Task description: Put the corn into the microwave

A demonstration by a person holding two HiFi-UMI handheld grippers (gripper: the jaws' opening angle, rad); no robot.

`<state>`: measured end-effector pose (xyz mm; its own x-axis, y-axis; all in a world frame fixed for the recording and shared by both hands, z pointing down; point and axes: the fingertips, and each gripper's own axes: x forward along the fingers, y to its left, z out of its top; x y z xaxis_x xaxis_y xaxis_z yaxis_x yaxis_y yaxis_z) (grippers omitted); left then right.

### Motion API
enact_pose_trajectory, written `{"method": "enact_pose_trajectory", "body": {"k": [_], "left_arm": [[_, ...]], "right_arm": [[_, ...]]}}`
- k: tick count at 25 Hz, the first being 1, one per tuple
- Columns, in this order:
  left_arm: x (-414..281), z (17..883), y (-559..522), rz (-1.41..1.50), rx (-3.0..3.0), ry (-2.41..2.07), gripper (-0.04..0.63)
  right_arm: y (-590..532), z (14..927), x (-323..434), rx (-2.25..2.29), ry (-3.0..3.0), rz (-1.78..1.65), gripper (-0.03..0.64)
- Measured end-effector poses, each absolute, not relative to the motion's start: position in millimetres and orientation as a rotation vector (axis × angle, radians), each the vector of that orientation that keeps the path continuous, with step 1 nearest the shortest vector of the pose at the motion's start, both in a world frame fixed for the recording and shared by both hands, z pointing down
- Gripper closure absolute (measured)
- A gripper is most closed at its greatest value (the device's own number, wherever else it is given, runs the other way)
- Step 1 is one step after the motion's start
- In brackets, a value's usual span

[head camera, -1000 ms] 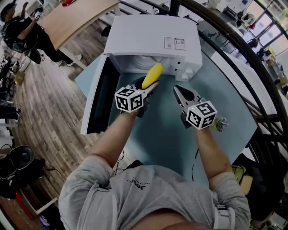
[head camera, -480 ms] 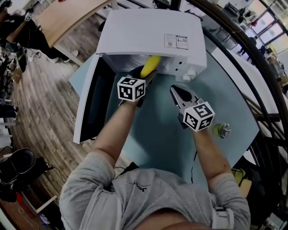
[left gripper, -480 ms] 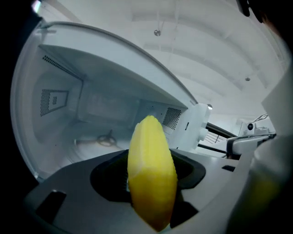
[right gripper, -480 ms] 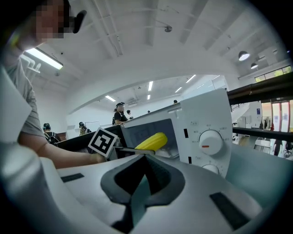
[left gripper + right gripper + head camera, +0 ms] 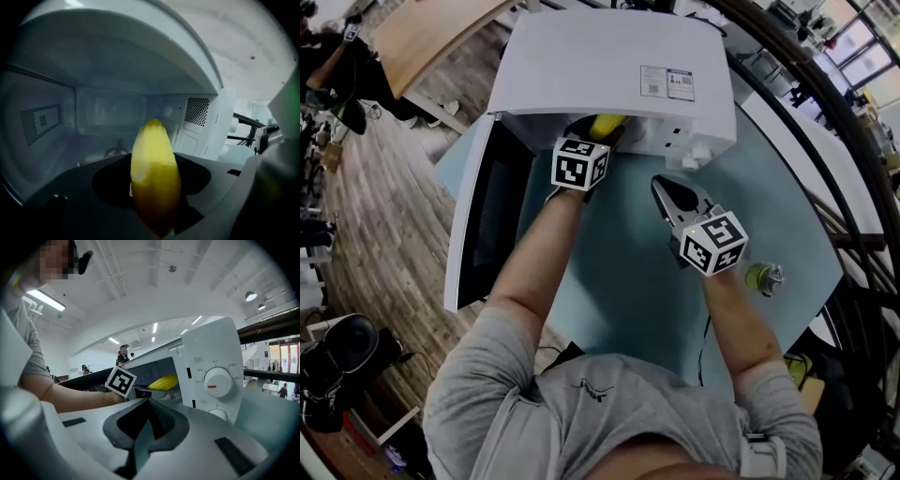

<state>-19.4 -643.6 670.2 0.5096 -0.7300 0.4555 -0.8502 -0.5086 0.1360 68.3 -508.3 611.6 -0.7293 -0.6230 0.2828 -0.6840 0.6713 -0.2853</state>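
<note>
The yellow corn (image 5: pixel 606 125) sticks out of my left gripper (image 5: pixel 600 141), which is shut on it. Its tip passes under the top edge of the white microwave (image 5: pixel 609 66), whose door (image 5: pixel 478 225) hangs open to the left. In the left gripper view the corn (image 5: pixel 154 178) points into the grey cavity (image 5: pixel 108 117), above the cavity floor. My right gripper (image 5: pixel 668 190) hovers over the teal table in front of the control panel. Its jaws are shut with nothing between them. From the right gripper view the corn (image 5: pixel 163 381) shows inside the opening.
A small green object with a metal knob (image 5: pixel 761 276) lies on the teal table (image 5: pixel 628 291) beside my right forearm. Two white dials (image 5: pixel 218 382) sit on the microwave's right panel. Wooden floor lies to the left and a dark railing curves round the right.
My left gripper has moved forward with the corn, from in front of the opening to inside the cavity mouth. The right gripper has shifted only slightly.
</note>
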Motion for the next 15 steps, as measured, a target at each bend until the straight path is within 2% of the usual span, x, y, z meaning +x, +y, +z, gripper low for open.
{"method": "enact_pose_trajectory", "body": {"k": [15], "left_arm": [[-18,689,-673,0.697,2.376,-1.351,0.348]], "right_arm": [[-512,622,69,1.070,-2.725,0.583,0.600]]}}
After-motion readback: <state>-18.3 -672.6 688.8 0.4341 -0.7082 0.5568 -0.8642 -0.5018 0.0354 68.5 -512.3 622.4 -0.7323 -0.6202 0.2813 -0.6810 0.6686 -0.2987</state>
